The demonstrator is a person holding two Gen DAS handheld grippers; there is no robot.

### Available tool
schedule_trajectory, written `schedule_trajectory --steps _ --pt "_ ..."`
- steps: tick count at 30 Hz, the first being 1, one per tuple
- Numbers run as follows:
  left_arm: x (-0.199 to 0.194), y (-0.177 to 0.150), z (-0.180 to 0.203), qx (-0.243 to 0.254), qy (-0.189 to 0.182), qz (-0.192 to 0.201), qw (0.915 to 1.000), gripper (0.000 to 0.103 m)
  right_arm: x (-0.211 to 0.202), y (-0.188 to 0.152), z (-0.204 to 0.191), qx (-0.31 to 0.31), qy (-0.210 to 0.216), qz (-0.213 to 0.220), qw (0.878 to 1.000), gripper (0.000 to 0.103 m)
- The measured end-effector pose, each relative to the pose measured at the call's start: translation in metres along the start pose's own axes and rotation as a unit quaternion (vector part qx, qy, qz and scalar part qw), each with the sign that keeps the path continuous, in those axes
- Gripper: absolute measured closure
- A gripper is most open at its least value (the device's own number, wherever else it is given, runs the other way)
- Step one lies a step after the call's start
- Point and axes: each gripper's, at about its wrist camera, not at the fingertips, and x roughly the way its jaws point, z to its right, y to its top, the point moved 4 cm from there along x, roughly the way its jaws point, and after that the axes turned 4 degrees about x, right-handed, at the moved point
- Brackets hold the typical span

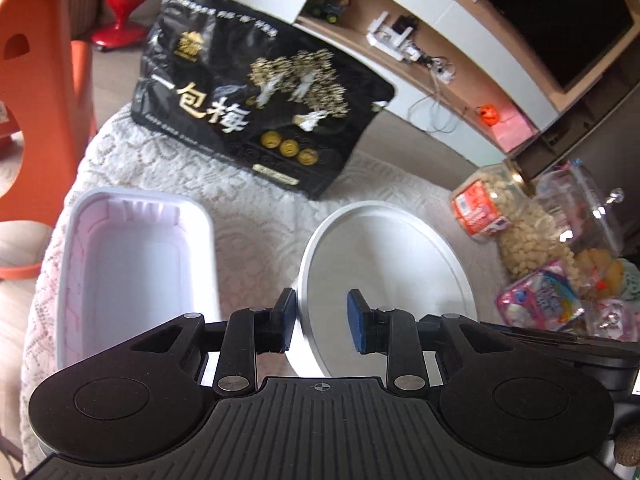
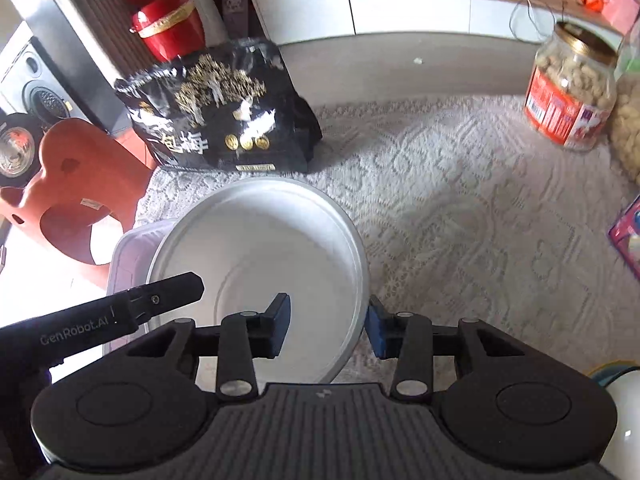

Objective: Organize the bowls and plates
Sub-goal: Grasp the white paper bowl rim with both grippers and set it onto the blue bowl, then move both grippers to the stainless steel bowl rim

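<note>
A white round bowl stands on the lace tablecloth, right of a white rectangular tray. My left gripper straddles the bowl's left rim. Its outer pad sits against the wall and its inner pad hangs free inside, so it is open. My right gripper straddles the right rim, the outer pad close to the rim and the inner pad apart from the wall, also open. In the right wrist view a black finger of the left gripper reaches over the bowl's left side.
A black snack bag lies behind the bowl and tray. A peanut jar and candy packs crowd the right side. An orange stool stands past the table's left edge.
</note>
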Motion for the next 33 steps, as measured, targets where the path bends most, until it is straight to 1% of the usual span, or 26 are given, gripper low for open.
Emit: schedule_trajectory --steps 2,5,8,11,12,14,15,16,17,19,20,21,24,26,28,30,33 --pt "-0.011 -0.002 0.019 0.005 -0.045 0.005 0.9989 0.073 -0.033 -0.001 0.009 -0.020 -0.007 0.026 0.999 0.062" --pt "-0.021 -0.011 0.058 0.020 -0.112 0.007 0.9935 0.072 -0.085 -0.008 0.033 -0.031 -0.025 0.057 0.998 0.062" --pt "-0.022 -0.031 0.103 0.054 -0.151 -0.005 0.9870 0.070 -0.131 -0.018 0.063 -0.025 -0.049 0.081 0.995 0.061" --pt "-0.016 -0.057 0.152 0.104 -0.192 -0.031 0.9753 0.067 -0.167 -0.030 0.096 -0.019 -0.082 0.107 0.991 0.057" --pt "-0.011 -0.066 0.166 0.120 -0.209 -0.038 0.9698 0.066 -0.175 -0.033 0.106 -0.020 -0.097 0.116 0.988 0.056" --pt "0.000 -0.079 0.184 0.137 -0.229 -0.054 0.9621 0.066 -0.184 -0.043 0.128 -0.022 -0.122 0.125 0.984 0.056" --pt "0.011 -0.085 0.190 0.141 -0.237 -0.067 0.9589 0.066 -0.185 -0.046 0.138 -0.018 -0.129 0.122 0.984 0.056" --pt "0.021 -0.091 0.191 0.138 -0.239 -0.082 0.9578 0.068 -0.181 -0.051 0.151 -0.015 -0.134 0.113 0.984 0.057" --pt "0.033 -0.097 0.189 0.127 -0.230 -0.102 0.9593 0.068 -0.174 -0.057 0.161 -0.015 -0.139 0.096 0.985 0.057" --pt "0.047 -0.102 0.182 0.117 -0.198 -0.118 0.9658 0.068 -0.157 -0.065 0.180 -0.009 -0.160 0.067 0.985 0.057" --pt "0.048 -0.102 0.179 0.116 -0.187 -0.115 0.9686 0.069 -0.149 -0.070 0.188 0.001 -0.172 0.057 0.983 0.057" --pt "0.047 -0.100 0.175 0.112 -0.183 -0.110 0.9704 0.069 -0.145 -0.074 0.194 0.011 -0.172 0.049 0.984 0.057" --pt "0.038 -0.090 0.167 0.102 -0.187 -0.091 0.9727 0.069 -0.137 -0.077 0.207 0.041 -0.156 0.038 0.986 0.057" --pt "0.030 -0.083 0.164 0.104 -0.175 -0.073 0.9765 0.069 -0.134 -0.078 0.207 0.050 -0.151 0.037 0.987 0.057" --pt "0.027 -0.081 0.164 0.109 -0.158 -0.064 0.9793 0.069 -0.132 -0.078 0.205 0.049 -0.153 0.036 0.986 0.057" --pt "0.028 -0.083 0.166 0.117 -0.145 -0.065 0.9803 0.069 -0.127 -0.079 0.202 0.046 -0.154 0.032 0.986 0.057" --pt "0.028 -0.088 0.172 0.139 -0.132 -0.064 0.9793 0.069 -0.120 -0.082 0.197 0.041 -0.156 0.020 0.987 0.057"
